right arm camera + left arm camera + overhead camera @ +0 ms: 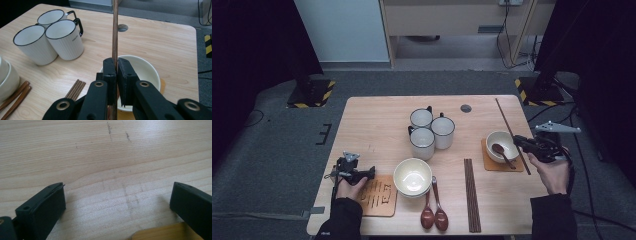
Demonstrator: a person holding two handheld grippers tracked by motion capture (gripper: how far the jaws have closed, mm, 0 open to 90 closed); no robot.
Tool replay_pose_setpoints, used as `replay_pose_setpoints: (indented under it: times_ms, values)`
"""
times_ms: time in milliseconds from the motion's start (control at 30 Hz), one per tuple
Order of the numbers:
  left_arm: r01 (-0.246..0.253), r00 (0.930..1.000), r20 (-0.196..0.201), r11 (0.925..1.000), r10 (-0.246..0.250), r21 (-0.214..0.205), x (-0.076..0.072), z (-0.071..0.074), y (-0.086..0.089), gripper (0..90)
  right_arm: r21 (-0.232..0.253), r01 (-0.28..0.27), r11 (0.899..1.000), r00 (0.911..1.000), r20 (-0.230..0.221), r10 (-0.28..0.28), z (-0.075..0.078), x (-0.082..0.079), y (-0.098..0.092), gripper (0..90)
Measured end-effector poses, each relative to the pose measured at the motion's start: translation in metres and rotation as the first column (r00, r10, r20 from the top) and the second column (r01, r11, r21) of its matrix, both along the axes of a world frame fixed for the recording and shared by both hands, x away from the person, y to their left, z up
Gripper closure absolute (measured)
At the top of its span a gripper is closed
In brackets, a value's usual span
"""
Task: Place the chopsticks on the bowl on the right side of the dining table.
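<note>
Right gripper (117, 75): jaws clamped on a pair of chopsticks (115, 32), held over the small bowl (147, 68) on its coaster at the table's right side. The sticks run from near the table's far edge to beside the coaster. Left gripper (117, 200): jaws wide apart, nothing between them, over bare table (100, 157) just beside the wooden mat (379, 197) at near left.

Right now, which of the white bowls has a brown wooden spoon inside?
The small white bowl on the orange coaster at right; the stacked bowls hold none.
</note>
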State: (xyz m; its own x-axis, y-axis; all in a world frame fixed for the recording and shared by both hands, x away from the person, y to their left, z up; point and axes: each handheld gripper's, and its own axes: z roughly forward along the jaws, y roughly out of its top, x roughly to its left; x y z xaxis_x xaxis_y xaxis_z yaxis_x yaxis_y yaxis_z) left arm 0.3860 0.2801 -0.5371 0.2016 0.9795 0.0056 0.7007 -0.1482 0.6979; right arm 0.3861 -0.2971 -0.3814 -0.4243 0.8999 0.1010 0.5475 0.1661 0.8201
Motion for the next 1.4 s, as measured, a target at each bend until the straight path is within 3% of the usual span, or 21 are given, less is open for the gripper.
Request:
replay_pose_setpoints:
  times_ms: [433, 567, 700, 1133, 1400]
  values:
    - [0.0, 1.0, 0.0, 1.0, 0.0, 0.0, 0.0, 0.0, 0.0, 0.0, -0.004, 0.03, 1.0, 0.9995, -0.012, -0.03, -0.006, 0.02, -0.016, 85.1]
    - [0.0, 1.0, 0.0, 1.0, 0.0, 0.0, 0.0, 0.0, 0.0, 0.0, -0.026, 0.028, 0.999, 0.9994, -0.019, -0.028, -0.01, 0.026, -0.021, 85.1]
    - [0.0, 1.0, 0.0, 1.0, 0.0, 0.0, 0.0, 0.0, 0.0, 0.0, -0.012, 0.027, 1.0, 0.9993, -0.027, -0.027, -0.016, 0.033, -0.026, 85.1]
    - [0.0, 1.0, 0.0, 1.0, 0.0, 0.0, 0.0, 0.0, 0.0, 0.0, -0.033, 0.009, 0.999, 0.9962, -0.086, -0.012, -0.04, 0.045, -0.024, 85.1]
    - [0.0, 1.0, 0.0, 1.0, 0.0, 0.0, 0.0, 0.0, 0.0, 0.0, -0.069, -0.009, 0.998, 0.9934, -0.115, 0.001, -0.051, 0.048, -0.016, 85.1]
